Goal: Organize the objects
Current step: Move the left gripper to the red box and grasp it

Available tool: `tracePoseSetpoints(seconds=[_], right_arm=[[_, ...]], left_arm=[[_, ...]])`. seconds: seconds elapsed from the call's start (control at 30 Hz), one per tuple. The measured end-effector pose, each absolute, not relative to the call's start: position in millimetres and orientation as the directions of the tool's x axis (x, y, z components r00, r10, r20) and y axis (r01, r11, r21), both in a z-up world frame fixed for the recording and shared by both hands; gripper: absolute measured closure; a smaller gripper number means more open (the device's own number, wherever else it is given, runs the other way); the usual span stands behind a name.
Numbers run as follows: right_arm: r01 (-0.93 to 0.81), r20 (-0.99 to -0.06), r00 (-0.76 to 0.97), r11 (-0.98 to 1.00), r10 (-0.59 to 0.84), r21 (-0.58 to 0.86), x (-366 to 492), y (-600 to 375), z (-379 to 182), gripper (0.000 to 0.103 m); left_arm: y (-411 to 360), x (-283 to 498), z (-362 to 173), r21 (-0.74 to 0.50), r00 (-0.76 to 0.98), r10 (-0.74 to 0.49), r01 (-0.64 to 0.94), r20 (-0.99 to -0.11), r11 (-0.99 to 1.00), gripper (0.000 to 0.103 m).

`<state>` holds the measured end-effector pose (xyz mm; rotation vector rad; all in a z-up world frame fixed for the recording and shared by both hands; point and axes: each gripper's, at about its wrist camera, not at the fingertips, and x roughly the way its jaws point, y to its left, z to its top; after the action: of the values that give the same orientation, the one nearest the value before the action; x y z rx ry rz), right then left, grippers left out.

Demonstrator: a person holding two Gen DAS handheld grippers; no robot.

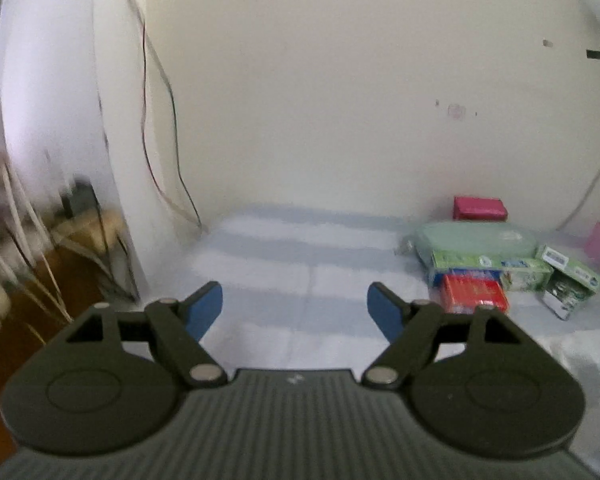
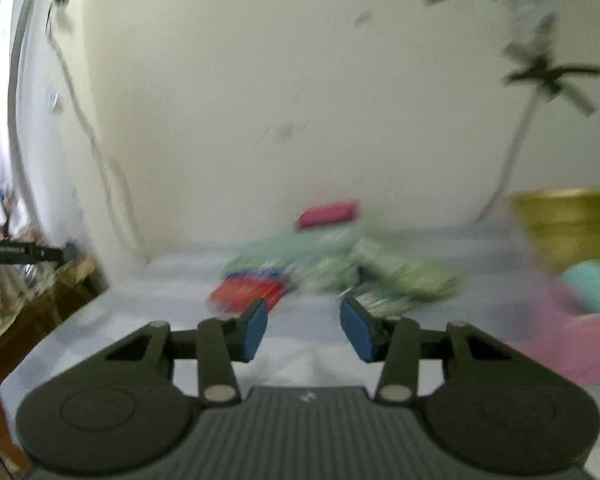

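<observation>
Red box [image 1: 474, 294] at front of heap, far right on striped cloth [image 1: 284, 280]. Left gripper [image 1: 295, 312], right gripper [image 2: 304, 330]: parted, empty. Risk: hasty reach scattering leaning green cartons [image 1: 500, 270].

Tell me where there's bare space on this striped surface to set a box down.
The striped surface is bare ahead of the left gripper, from the wall corner with the hanging cables to the pile. It is crowded on the right: red box, green boxes, mint pack, magenta box.
</observation>
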<state>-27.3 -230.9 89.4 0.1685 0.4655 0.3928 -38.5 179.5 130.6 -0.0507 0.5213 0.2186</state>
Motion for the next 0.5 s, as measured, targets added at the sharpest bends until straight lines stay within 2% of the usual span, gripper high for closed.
tracePoseSetpoints(seconds=[0.1, 0.23, 0.27, 0.3, 0.33, 0.5], right_arm=[[-0.400, -0.456, 0.764, 0.890, 0.456, 0.219, 1, -182, 81, 0.061], [-0.460, -0.511, 0.714, 0.871, 0.479, 0.173, 37, -129, 73, 0.057], [-0.457, -0.527, 0.704, 0.872, 0.477, 0.178, 47, -118, 70, 0.055], [-0.448, -0.544, 0.694, 0.875, 0.471, 0.185, 61, -110, 68, 0.048], [-0.437, -0.561, 0.685, 0.878, 0.465, 0.194, 73, -105, 65, 0.045], [-0.353, -0.605, 0.656, 0.892, 0.451, 0.283, 117, -103, 45, 0.045]], left_arm=[[184, -29, 100, -0.070, 0.824, 0.110, -0.178, -0.556, 0.981, 0.022], [188, -12, 73, -0.146, 0.807, 0.041, -0.156, -0.589, 0.977, 0.022], [191, -5, 69, -0.163, 0.804, 0.030, -0.156, -0.594, 0.974, 0.022], [189, 1, 67, -0.183, 0.803, 0.015, -0.153, -0.596, 0.971, 0.022], [184, 1, 66, -0.201, 0.804, -0.002, -0.147, -0.594, 0.969, 0.023], [154, 54, 63, -0.290, 0.793, -0.155, -0.028, -0.589, 0.957, 0.024]])
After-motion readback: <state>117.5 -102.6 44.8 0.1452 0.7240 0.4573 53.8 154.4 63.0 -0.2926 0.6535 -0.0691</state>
